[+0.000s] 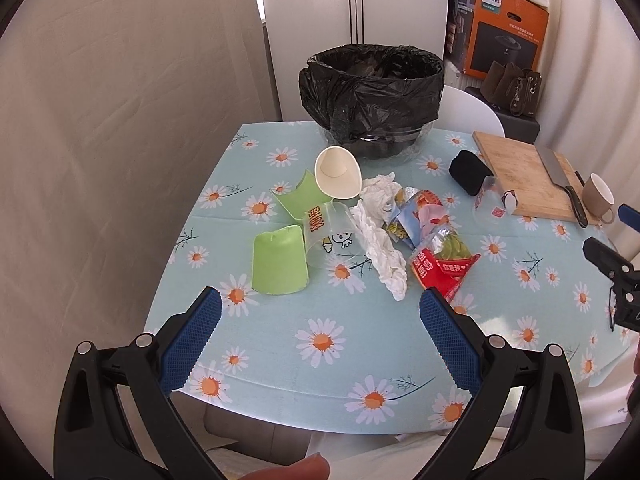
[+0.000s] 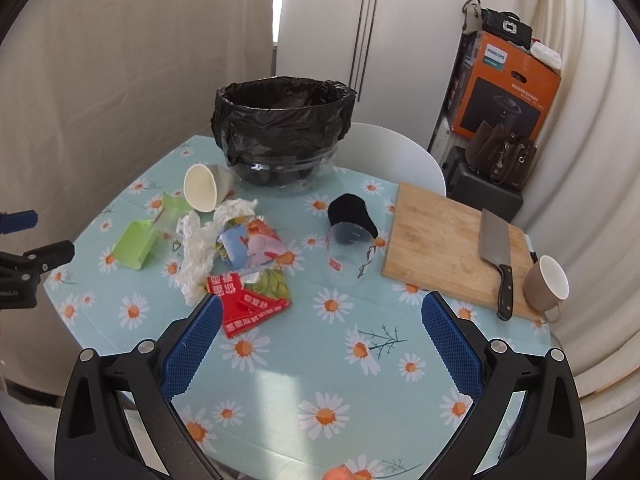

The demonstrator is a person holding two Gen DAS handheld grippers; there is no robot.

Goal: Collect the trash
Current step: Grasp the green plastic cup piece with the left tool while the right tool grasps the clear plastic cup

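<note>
I judge the job barely begun: both my left tongs (image 1: 320, 312) and right tongs (image 2: 322, 314) hang wide apart and empty over the tabletop (image 1: 280, 360). The litter sits heaped mid-table just short of the black-lined bin (image 1: 372, 92): a green cup (image 1: 280, 260), a paper cup (image 1: 338, 174), crumpled tissue (image 1: 380, 240), a red snack wrapper (image 2: 250, 304), a clear plastic cup (image 2: 348, 256). I can't see the bin's bottom, so whether anything is inside I cannot tell. The wrappers overlap, so I cannot count them
</note>
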